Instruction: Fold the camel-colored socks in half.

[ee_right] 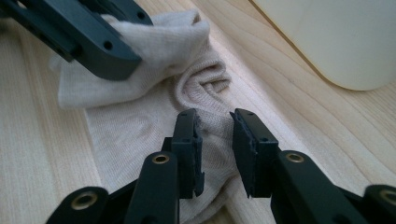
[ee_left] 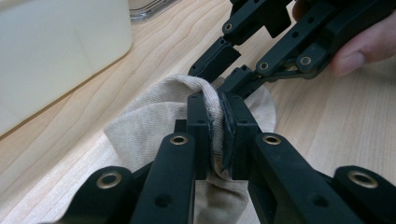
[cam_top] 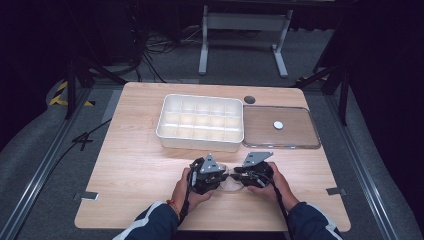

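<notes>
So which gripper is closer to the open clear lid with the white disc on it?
Right. The right gripper sits just in front of the lid's near-left corner; the left gripper is further left, shut on the beige cloth.

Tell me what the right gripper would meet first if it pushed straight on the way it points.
Probably the beige sock lying under and ahead of the right gripper; beyond it, the left gripper pinching that sock.

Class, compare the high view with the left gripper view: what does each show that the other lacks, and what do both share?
High view: the clear lid with a white disc, both forearms, the floor beyond the table.
Left gripper view: the left gripper shut on a fold of the beige sock, and its knit.
Both: the wooden table, the white compartment box, the right gripper.
</notes>
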### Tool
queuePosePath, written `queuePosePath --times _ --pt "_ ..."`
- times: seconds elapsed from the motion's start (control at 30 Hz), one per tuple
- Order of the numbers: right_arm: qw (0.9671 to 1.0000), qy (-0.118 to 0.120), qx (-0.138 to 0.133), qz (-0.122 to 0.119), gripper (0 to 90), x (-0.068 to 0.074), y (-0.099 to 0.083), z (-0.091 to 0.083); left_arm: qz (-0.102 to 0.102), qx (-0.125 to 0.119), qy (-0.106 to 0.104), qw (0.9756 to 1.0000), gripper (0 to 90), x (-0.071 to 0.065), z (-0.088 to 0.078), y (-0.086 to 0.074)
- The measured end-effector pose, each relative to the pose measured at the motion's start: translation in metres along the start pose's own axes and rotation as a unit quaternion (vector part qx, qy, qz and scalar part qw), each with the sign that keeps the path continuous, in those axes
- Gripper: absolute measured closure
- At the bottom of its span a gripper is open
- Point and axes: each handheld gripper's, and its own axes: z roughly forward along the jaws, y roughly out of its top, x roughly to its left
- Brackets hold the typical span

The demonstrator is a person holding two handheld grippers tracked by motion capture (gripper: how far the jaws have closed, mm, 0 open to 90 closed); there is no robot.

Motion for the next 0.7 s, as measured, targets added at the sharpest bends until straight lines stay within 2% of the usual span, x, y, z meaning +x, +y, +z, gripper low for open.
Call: queuePosePath --times 0.07,0.33,0.4,0.57,0.6,0.63,0.7 --pt "1.0000 0.001 0.000 -0.001 71.0 0.000 0.000 0.000 -0.005 -0.002 -0.003 1.0000 82.9 0.000 0.003 0.000" --pt "1.0000 0.001 0.001 -0.001 71.0 0.000 0.000 0.000 -0.001 0.003 -0.006 1.0000 81.4 -0.004 0.011 -0.001" --pt "1.0000 0.001 0.001 -0.001 71.0 0.000 0.000 0.000 0.005 0.002 -0.011 0.9999 77.1 -0.004 0.012 -0.001" --pt "1.0000 0.002 0.001 0.000 71.0 0.000 0.000 0.000 0.000 -0.010 -0.019 0.9998 69.8 -0.005 0.010 0.000" --pt "1.0000 0.002 0.001 0.000 71.1 0.000 0.000 0.000 0.006 -0.009 -0.015 0.9998 66.9 -0.004 0.009 0.001" --pt "1.0000 0.002 0.001 0.000 71.0 0.000 0.000 0.000 0.002 -0.015 -0.017 0.9997 66.0 -0.005 0.008 0.001" --pt "1.0000 0.002 0.001 0.000 71.0 0.000 0.000 0.000 0.007 -0.025 -0.020 0.9995 63.7 -0.004 0.001 0.005"
